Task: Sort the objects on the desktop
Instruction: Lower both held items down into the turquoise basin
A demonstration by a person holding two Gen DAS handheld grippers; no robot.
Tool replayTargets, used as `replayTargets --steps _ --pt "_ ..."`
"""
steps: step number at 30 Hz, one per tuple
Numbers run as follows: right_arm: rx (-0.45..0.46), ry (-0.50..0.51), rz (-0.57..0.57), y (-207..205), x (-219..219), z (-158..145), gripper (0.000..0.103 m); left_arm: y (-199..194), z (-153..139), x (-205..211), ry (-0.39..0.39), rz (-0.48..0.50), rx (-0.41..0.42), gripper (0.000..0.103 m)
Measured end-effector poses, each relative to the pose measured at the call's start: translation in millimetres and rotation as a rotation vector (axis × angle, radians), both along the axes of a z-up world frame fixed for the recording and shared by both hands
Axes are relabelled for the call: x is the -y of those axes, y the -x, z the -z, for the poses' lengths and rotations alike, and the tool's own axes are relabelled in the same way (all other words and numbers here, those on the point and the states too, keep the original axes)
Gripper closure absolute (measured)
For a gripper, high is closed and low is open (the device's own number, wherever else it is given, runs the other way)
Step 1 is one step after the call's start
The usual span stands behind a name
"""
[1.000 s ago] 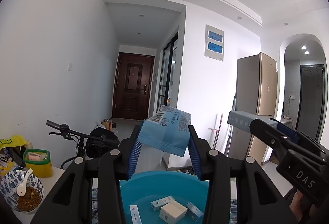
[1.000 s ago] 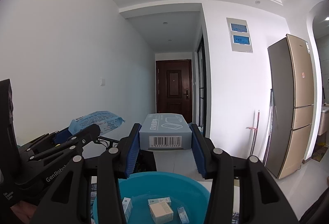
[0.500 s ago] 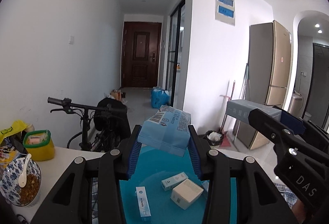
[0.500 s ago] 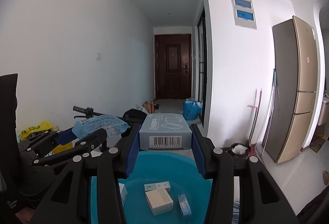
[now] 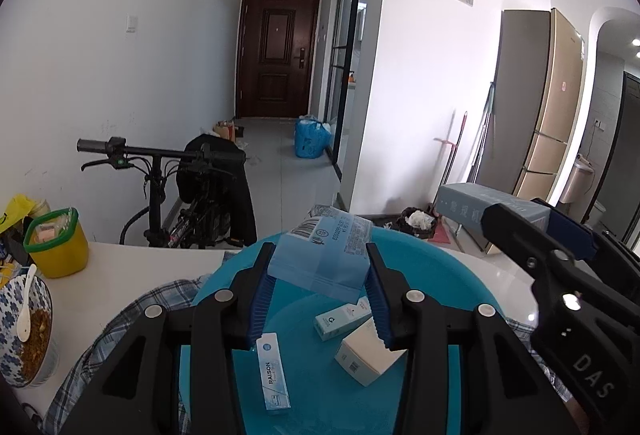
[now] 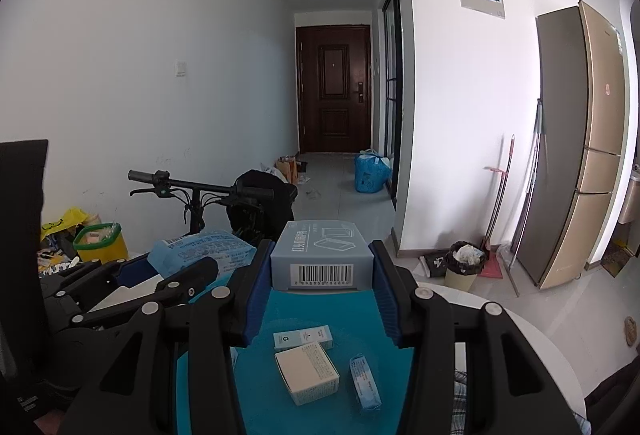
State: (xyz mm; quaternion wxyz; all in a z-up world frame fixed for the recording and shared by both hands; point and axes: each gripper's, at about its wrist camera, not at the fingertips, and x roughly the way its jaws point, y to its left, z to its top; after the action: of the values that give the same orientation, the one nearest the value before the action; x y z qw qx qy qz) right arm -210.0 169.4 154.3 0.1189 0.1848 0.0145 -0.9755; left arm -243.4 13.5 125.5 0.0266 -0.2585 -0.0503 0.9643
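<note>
Basin (image 5: 472, 287) drop coming up, I'd say; left hand-held gripper (image 5: 320, 291) is clamped on the blue pouch (image 5: 320, 259) and right hand-held gripper (image 6: 322, 295) on the grey box (image 6: 322, 259), both above the basin; lower them closer before letting go (small boxes (image 6: 308, 371) already lie inside).

Below both loads the teal basin (image 5: 460, 275) is partly taken: a long slim box (image 5: 273, 375) lies at its left, a white carton (image 5: 366, 355) and a small teal box (image 5: 344, 319) toward the middle, with bare bottom between them. On the worktop (image 5: 132, 267) to the left, a yellow tub (image 5: 56, 243) and a patterned bowl (image 5: 20, 335) stand in the way. The right gripper (image 5: 560, 255) crowds the basin's right side.
</note>
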Motion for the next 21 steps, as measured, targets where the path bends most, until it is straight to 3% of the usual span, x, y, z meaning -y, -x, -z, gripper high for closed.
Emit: replayTargets --steps 14,21 --pt "0.147 0.012 0.0 36.6 -5.7 34.1 0.057 43.3 47.0 19.0 -0.024 -0.05 0.17 0.058" --pt "0.235 0.039 -0.018 54.9 -10.6 54.1 0.057 56.0 66.9 21.2 -0.043 -0.02 0.237 0.058"
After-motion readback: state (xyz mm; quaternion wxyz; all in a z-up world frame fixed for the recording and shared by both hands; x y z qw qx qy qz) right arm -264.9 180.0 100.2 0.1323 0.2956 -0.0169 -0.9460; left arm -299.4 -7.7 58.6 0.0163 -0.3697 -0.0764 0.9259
